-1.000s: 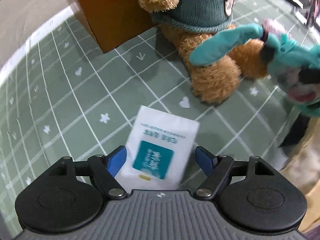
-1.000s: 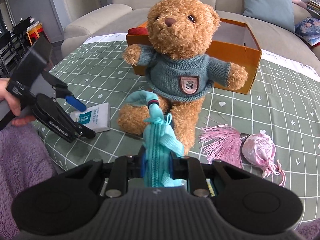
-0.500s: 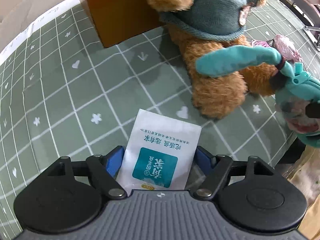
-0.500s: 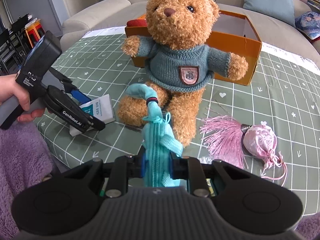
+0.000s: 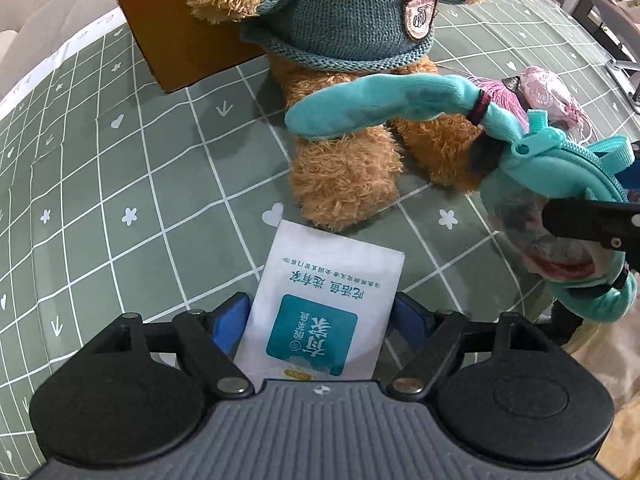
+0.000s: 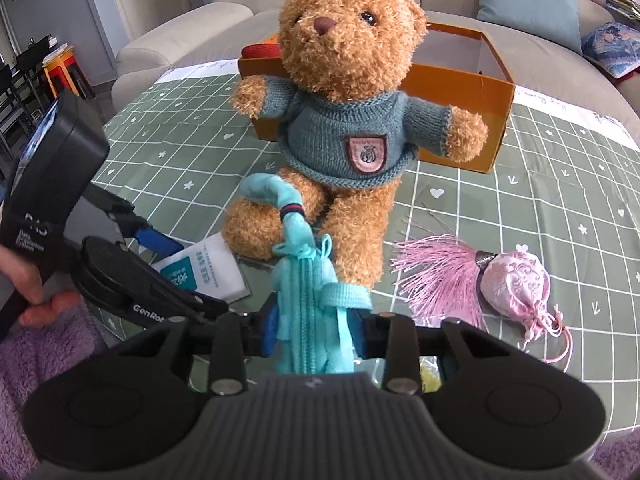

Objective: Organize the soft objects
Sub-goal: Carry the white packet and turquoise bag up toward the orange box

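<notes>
The left gripper (image 5: 320,316) stands with jaws wide apart, straddling the near end of the white packet (image 5: 326,304), which lies flat on the table (image 5: 120,184) with its long axis running straight ahead of the claw toward the teddy bear (image 6: 348,120). The pads flank both long edges without pressing — open cloth lies to the left, the bear's foot just beyond the far edge. The right gripper (image 6: 316,328) has just been opening around the teal plush pouch (image 6: 308,320), still between its jaws.

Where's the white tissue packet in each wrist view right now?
Left wrist: white tissue packet bottom centre, flat on the tablecloth between the left gripper's open jaws.
Right wrist: lower left, partly behind the left gripper.
Shared landmark: teddy bear's foot, just beyond it.
</notes>
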### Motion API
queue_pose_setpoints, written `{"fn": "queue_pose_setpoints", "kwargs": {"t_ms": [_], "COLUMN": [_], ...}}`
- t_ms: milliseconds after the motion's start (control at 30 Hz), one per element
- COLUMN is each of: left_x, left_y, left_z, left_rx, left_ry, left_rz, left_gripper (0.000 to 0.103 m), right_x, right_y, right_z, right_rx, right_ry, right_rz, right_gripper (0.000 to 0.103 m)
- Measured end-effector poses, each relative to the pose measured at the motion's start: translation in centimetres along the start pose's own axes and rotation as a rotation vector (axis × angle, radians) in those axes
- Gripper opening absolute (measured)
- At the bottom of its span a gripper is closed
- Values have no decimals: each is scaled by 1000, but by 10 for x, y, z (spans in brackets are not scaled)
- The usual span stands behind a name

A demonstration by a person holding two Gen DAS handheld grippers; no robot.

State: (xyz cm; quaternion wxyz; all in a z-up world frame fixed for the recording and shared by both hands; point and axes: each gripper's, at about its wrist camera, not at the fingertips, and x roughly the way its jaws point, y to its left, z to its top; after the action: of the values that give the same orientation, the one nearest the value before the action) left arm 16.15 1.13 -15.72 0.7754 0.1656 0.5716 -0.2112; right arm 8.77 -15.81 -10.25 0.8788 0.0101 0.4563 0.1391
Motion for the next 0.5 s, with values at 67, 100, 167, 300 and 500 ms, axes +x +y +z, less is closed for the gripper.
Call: {"fn": "queue_pose_setpoints", "kwargs": {"t_ms": [67,100,167,300,500], "left_x": [0,0,-2,-8,-28], "left_y": [-1,-1,-3,-9,-14], "left_z": [0,-1,-2,-5,-8], "left_rx": [-6,-9,-10,-5,-61], "left_ry": [-4,-9,-19,-40,-91], "left_rz": [-4,-7,-1,-3,-25], "left_gripper": [88,85,79,75,74], "right_x": [-2,-2,-3,-6,-14], "right_y": [-1,-1,-1,3,4], "right_z": [1,0,0,-1,-3], "right_rx": [8,9,9,-9,-11], "right_ry": [-6,-7,-9,-15,-24], "right_rz": [-5,-7,-4,-7,-11], "right_gripper": [35,34,24,22,19]}}
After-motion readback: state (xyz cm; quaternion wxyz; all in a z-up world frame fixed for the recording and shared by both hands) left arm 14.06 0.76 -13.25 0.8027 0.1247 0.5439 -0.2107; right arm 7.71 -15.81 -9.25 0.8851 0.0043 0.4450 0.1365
